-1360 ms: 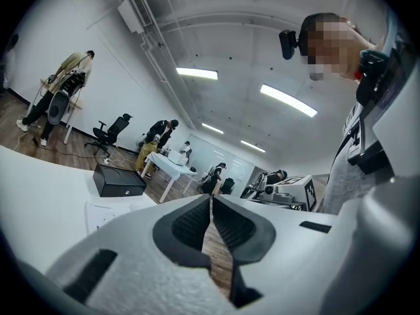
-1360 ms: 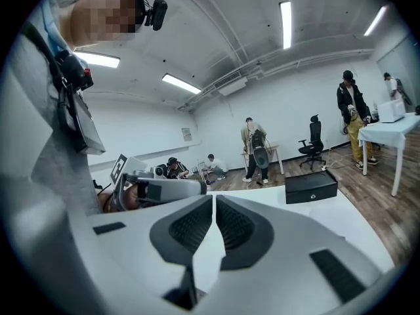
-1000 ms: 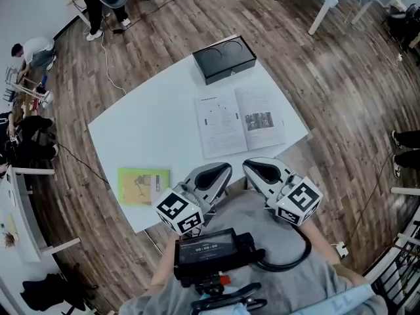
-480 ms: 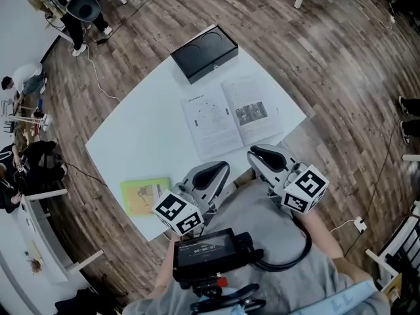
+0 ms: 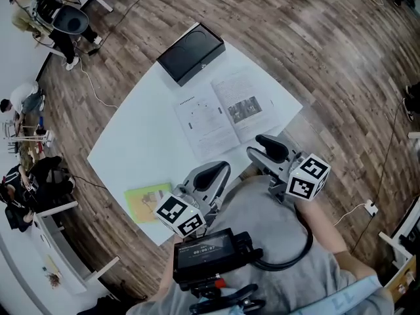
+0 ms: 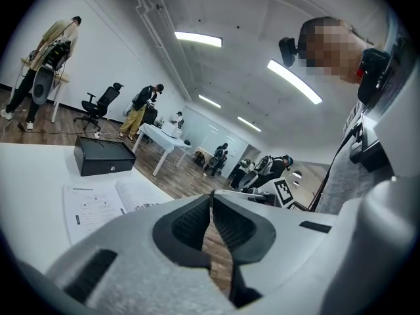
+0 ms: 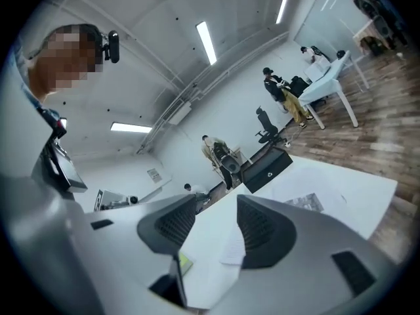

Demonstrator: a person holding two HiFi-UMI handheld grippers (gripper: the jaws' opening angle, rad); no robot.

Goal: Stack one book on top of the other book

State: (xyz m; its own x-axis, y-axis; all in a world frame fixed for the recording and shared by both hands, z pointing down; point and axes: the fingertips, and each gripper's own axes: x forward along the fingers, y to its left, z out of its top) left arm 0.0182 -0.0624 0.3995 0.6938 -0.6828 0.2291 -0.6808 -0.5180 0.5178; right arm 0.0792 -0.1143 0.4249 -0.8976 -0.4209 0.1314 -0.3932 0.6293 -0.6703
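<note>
An open white book (image 5: 226,113) lies on the white table (image 5: 141,133) near its right corner. A closed yellow-green book (image 5: 147,201) lies at the table's near left edge. My left gripper (image 5: 211,172) hovers at the near edge between the two books, shut and empty; in the left gripper view its pads (image 6: 211,205) meet, with the open book (image 6: 105,202) ahead. My right gripper (image 5: 266,147) sits just off the open book's near corner. Its jaws (image 7: 216,222) have just been opening and stand apart with nothing between them; the yellow-green book (image 7: 186,262) shows low between them.
A black box (image 5: 190,52) stands at the table's far corner, just beyond the open book. Wooden floor surrounds the table. People, a chair and cluttered benches (image 5: 39,169) are at the far left; a cable (image 5: 98,87) runs across the floor there.
My right gripper has rolled, slid toward the open book's near corner and opened its jaws. The left gripper has shifted slightly and stays shut. The head view has swung, so the table sits further left.
</note>
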